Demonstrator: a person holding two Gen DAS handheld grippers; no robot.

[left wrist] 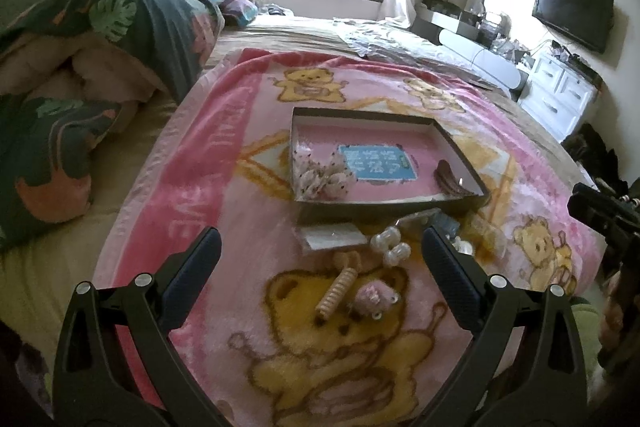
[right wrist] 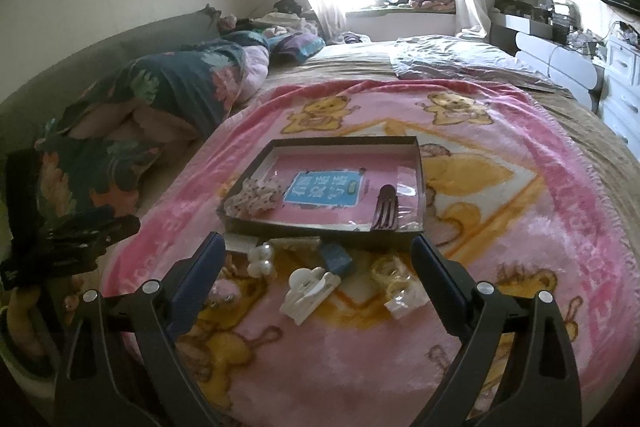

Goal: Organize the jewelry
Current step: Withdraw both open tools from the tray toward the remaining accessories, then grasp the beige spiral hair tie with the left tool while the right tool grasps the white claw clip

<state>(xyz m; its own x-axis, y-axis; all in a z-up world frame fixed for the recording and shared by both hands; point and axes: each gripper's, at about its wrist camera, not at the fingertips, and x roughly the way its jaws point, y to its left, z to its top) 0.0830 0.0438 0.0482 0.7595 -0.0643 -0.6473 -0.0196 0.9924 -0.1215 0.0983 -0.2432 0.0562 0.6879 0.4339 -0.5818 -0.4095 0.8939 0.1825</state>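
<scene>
Left tongs: released, empty, hovering over the blanket.
Beige comb clip: loose on blanket, between and just beyond left tips.
Box: ahead, already holding a lace scrunchie.
Right tongs: released, empty.
White claw clip: between right tips.
Advice: straddle the clip's narrow body, close gently, lift clear of the pile.

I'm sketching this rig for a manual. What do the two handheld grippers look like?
Both look alike. The left gripper and right gripper each have matte black forked arms with silver round pivot screws, ending in flat dark blue textured finger pads. No cables or markings show.
</scene>
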